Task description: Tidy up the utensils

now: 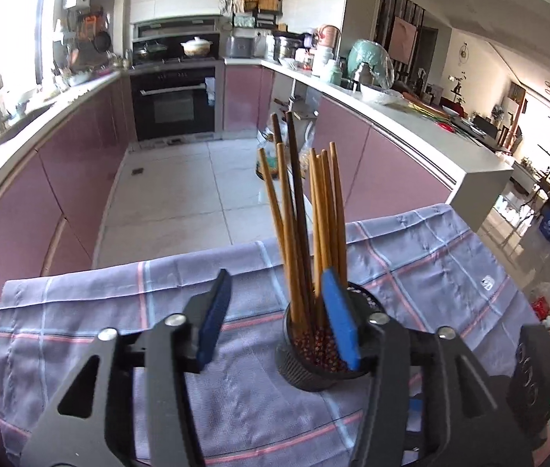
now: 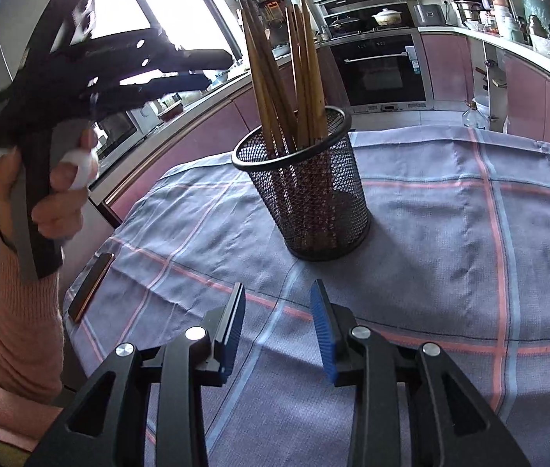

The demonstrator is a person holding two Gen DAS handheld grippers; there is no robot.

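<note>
A black mesh cup [image 2: 306, 194] stands upright on a blue checked cloth [image 2: 450, 253] and holds several wooden chopsticks [image 2: 298, 78], tips up. In the left wrist view the same cup [image 1: 298, 366] sits low, with its chopsticks [image 1: 325, 210] fanning upward; two are dark brown. My left gripper [image 1: 277, 317] is open with nothing between its pads, and its right pad overlaps the cup's rim in that view. In the right wrist view a hand holds this left gripper [image 2: 208, 68] in the air, left of the chopstick tops and apart from them. My right gripper [image 2: 278, 330] hovers open over the cloth in front of the cup, holding nothing.
A flat dark object with a brown edge [image 2: 90, 288] lies at the cloth's left edge. A pink sleeve [image 2: 22, 330] fills the lower left. Pink kitchen cabinets [image 1: 60, 179], an oven [image 1: 173, 105] and cluttered counters [image 1: 392, 101] ring the tiled floor beyond the table.
</note>
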